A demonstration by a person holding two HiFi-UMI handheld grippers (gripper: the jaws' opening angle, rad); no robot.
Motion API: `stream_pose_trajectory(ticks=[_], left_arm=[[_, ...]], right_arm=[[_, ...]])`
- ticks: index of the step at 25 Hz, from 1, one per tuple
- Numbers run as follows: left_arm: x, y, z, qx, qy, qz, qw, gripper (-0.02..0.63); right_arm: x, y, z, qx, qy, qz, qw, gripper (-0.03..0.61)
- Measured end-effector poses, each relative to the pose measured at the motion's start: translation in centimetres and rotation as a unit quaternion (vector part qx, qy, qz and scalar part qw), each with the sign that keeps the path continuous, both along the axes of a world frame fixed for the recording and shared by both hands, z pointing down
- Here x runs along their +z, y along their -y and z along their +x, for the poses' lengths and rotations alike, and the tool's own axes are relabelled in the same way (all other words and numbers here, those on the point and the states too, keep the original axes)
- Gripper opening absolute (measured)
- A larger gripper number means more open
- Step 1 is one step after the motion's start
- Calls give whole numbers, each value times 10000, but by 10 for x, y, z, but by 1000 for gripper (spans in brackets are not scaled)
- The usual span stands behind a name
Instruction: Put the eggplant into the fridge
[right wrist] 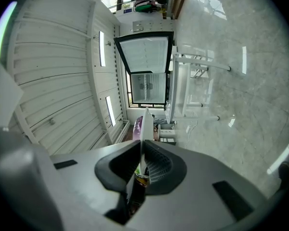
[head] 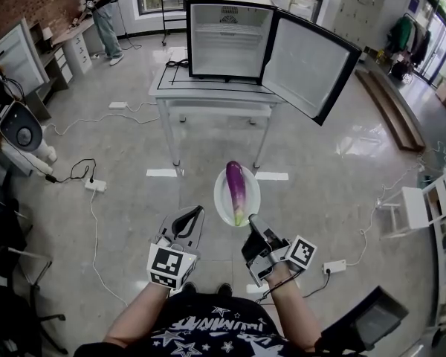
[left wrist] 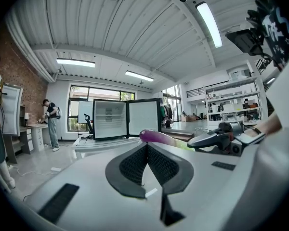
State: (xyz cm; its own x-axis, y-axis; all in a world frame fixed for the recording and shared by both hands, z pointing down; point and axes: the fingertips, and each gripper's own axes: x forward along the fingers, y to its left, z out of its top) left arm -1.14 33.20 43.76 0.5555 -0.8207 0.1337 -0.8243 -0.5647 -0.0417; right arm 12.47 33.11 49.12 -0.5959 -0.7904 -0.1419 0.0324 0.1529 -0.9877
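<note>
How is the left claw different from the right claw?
The left claw is shut on nothing; the right claw is shut on the rim of the white plate, which carries the eggplant. The left claw sits level, so its view shows the fridge upright; the right claw is rolled sideways, so its view shows the fridge on its side. Both point toward the open fridge.

Eggplant mostly hidden behind edge-on plate.
</note>
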Motion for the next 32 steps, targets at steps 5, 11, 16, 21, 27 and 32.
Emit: stream_pose_trajectory(ticks=[5,11,16,21,27,32], left_arm=[[6,-4,9,-55,-2,-132,9999,9],[6,-10,25,-176,-42,-79,9998,9],[5,-10,27,-329,20,-10,9995,9],[9,-2,20,-463,29,-48,9989,9],[22,26,20,-337,29,-161,9993,9],[22,69,15,-222,-44,-154,9996,9]], right_arm=[[4,-6,10,-63,0,-35,10000,21],[6,-13,28,-181,4,-71,9998,21],[12,-12,38,-233,20,-114,9997,21],[16,-6,36,-301,12,-111,9995,21],[23,19,33,-246,-20,-199,9995,21],[22,54,26,-207,-92,-175,9996,21]])
